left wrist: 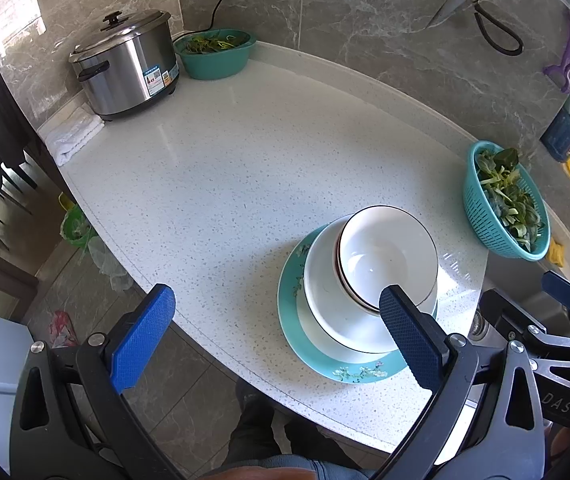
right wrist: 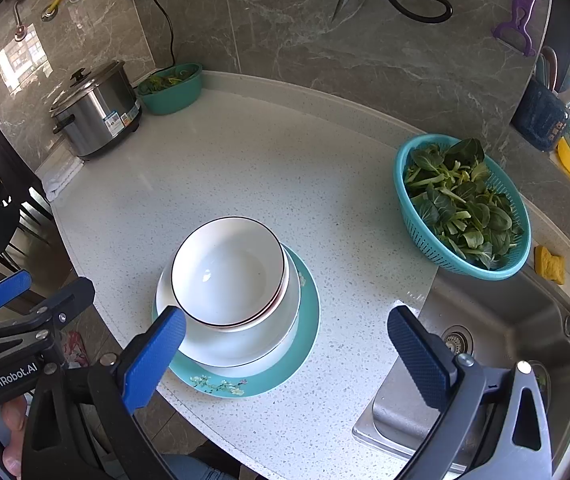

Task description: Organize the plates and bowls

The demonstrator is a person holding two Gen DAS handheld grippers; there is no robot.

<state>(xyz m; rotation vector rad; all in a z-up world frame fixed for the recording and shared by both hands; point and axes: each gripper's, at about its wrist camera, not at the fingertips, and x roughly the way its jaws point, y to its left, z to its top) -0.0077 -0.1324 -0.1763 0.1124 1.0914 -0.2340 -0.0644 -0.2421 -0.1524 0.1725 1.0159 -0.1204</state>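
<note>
Two grippers we hold wide open and empty: our left gripper (left wrist: 277,332) left of the stack, where a white bowl (right wrist: 227,272) nests on white dishes atop a teal floral plate (right wrist: 305,320); our right gripper (right wrist: 285,356) near the sink (right wrist: 505,320).

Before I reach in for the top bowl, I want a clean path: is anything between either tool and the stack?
Nothing visible. The left tool and right tool hang open just short of the stack, and the top bowl sits uncovered on the teal plate. The colander of greens stands off to the side.
</note>
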